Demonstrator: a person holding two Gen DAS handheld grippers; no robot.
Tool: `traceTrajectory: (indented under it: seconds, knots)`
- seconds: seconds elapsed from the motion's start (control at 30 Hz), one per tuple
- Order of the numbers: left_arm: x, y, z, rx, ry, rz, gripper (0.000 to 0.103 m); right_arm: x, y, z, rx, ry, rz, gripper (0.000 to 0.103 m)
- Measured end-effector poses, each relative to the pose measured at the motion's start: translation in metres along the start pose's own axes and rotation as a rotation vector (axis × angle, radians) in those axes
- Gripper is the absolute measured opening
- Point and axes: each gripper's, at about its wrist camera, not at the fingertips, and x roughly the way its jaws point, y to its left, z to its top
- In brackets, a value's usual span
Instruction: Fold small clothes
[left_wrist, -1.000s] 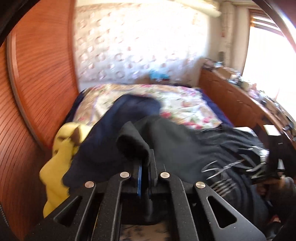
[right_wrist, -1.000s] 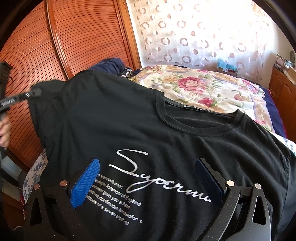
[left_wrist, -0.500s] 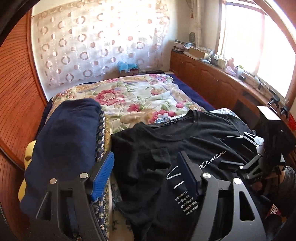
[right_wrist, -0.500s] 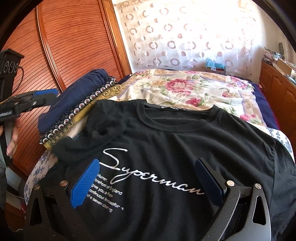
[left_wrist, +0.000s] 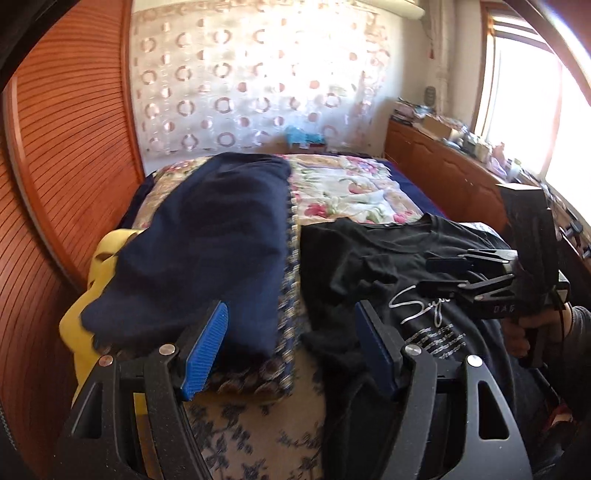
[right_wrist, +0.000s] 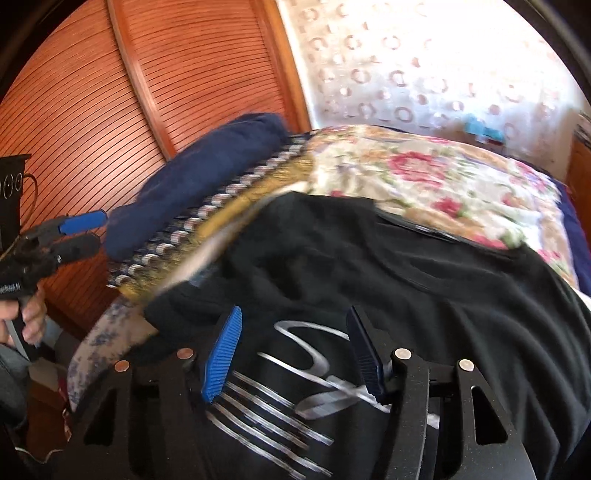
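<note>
**Two grippers over the black T-shirt**

My left gripper (left_wrist: 291, 354) pointed down at the bed (left_wrist: 354, 188). Its blue pads (left_wrist: 207, 349) stood wide apart with nothing between them. Under it lay the edge of a stack of folded clothes (left_wrist: 207, 254), dark blue on top, with a yellow cloth (left_wrist: 98, 258) beside it.

My right gripper (right_wrist: 295, 354) also tipped down, low over the black T-shirt (right_wrist: 406, 280). Its jaws were closing. The shirt's silver writing (right_wrist: 314, 354) lay between the pads, but I could not see them pinch the cloth.

The T-shirt lay spread on the bed, just beside the folded stack. One sleeve (left_wrist: 365, 273) was bunched up near the stack.

Both views were blurry. I could only read the start of the writing. A hand (right_wrist: 31, 314) showed at the edge, cut off. The things on the long wooden cabinet (left_wrist: 454, 173) by the window were too small to make out.
</note>
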Motion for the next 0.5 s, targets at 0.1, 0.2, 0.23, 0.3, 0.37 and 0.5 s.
traceTrajectory:
  seconds: [0.1,0.2,0.23,0.3,0.37,0.5]
  knots:
    - [-0.009,0.013,-0.006,-0.040,-0.022,0.018,0.071,0.016,0.027,0.011,-0.052,0.009,0.066,0.056]
    - [-0.014,0.026,-0.012,-0.074,-0.032,0.027,0.071,0.037,0.050,0.014,-0.082,0.043,0.130,0.046]
    - [-0.015,0.029,-0.014,-0.080,-0.033,0.035,0.071,0.045,0.056,0.015,-0.090,0.056,0.142,0.044]
    - [-0.017,0.035,-0.019,-0.086,-0.035,0.049,0.071,0.059,0.064,0.015,-0.102,0.088,0.160,0.044]
    - [-0.019,0.039,-0.024,-0.096,-0.036,0.051,0.071,0.071,0.072,0.014,-0.115,0.117,0.174,0.044]
    - [-0.018,0.042,-0.032,-0.111,-0.033,0.043,0.071,0.098,0.077,0.014,-0.127,0.189,0.087,0.024]
